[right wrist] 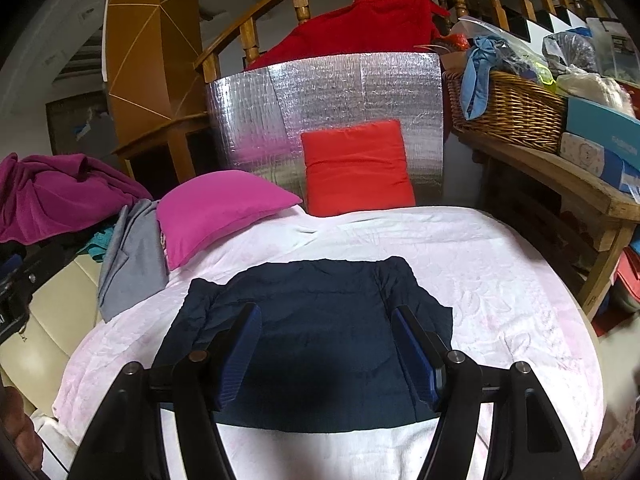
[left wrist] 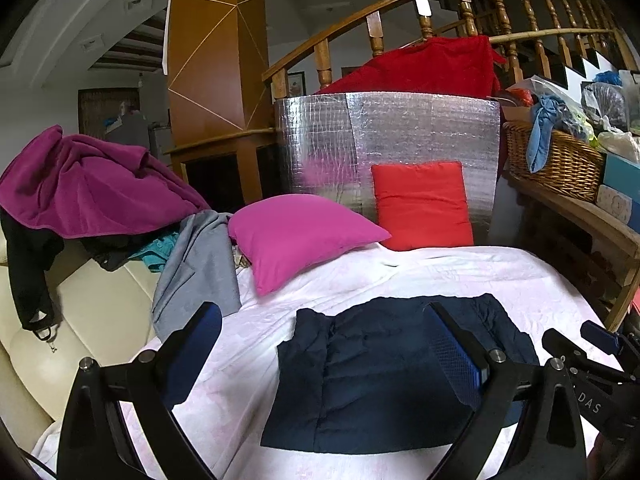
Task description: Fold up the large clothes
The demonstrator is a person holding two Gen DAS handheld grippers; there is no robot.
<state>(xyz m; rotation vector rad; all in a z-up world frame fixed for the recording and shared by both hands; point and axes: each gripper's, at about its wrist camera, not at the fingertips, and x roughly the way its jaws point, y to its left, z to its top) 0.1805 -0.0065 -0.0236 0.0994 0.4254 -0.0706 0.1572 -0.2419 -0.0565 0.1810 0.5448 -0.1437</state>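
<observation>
Clearly soft and puffy, the dark navy quilted jacket [right wrist: 316,344] at lower centre wants edge grips; left gripper [left wrist: 324,360] and right gripper [right wrist: 326,354] hover with jaws wide, empty.

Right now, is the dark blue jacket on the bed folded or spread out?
Folded. The navy jacket lies flat as a compact rectangle on the white bedcover; no sleeves stick out. Neither open gripper holds it.

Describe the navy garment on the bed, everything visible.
The navy garment looks like a quilted, puffy jacket, dark blue and matte. It lies flat on the pale pink bedspread, folded into a rough rectangle with sleeves tucked in and creases along both sides. Both open grippers hang above it; neither visibly grips it. Nothing else touches it.
</observation>
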